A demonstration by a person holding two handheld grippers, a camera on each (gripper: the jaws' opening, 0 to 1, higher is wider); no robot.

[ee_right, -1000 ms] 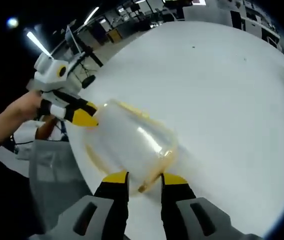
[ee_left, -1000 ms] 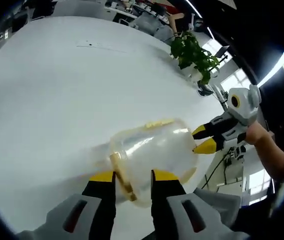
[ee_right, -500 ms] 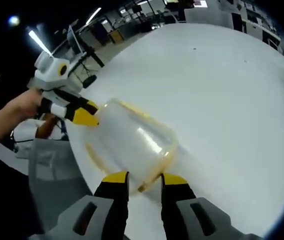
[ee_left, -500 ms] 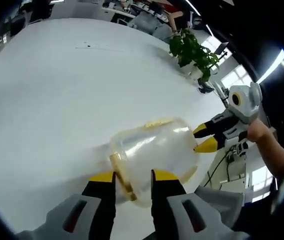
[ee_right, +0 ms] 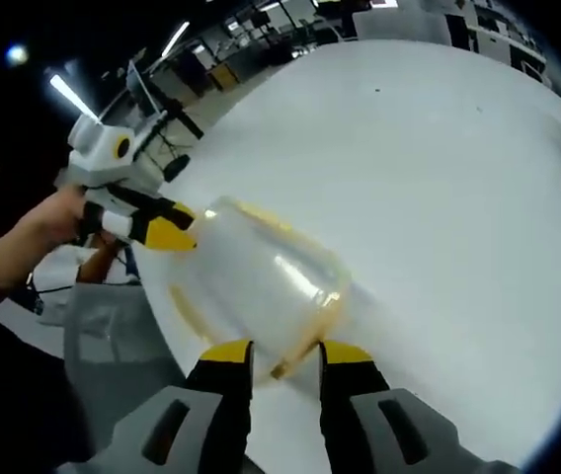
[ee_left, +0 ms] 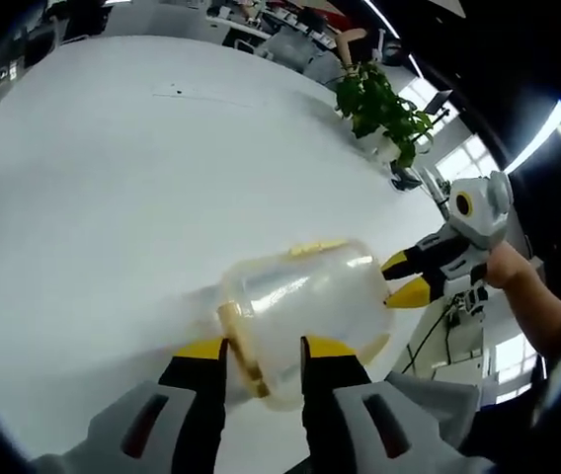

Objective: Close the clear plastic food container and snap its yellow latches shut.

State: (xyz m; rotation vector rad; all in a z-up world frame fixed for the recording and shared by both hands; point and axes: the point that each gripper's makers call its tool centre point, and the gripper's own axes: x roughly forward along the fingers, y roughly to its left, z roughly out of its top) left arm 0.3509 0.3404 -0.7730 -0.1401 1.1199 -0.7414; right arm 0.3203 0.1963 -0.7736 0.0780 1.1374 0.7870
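A clear plastic food container [ee_left: 305,311] with yellow latches lies on its side on the white table [ee_left: 113,178]. My left gripper [ee_left: 264,352] is shut on its near end, a yellow latch [ee_left: 238,341] between the jaws. The right gripper [ee_left: 406,278] comes in from the right, its yellow tips pressed on the container's far end. In the right gripper view the same container [ee_right: 261,281] has its near end between the jaws of my right gripper [ee_right: 285,355], which is shut on it. The left gripper [ee_right: 167,229] holds the opposite end at the upper left.
A potted plant [ee_left: 384,109] stands at the table's far edge. The table's edge runs just behind the container, with a grey bin [ee_right: 113,346] on the floor below it. A person's hand [ee_right: 34,242] holds the left gripper. Office desks fill the background.
Both views have shifted slightly with the hands. The container and the two grippers keep the same hold on its ends.
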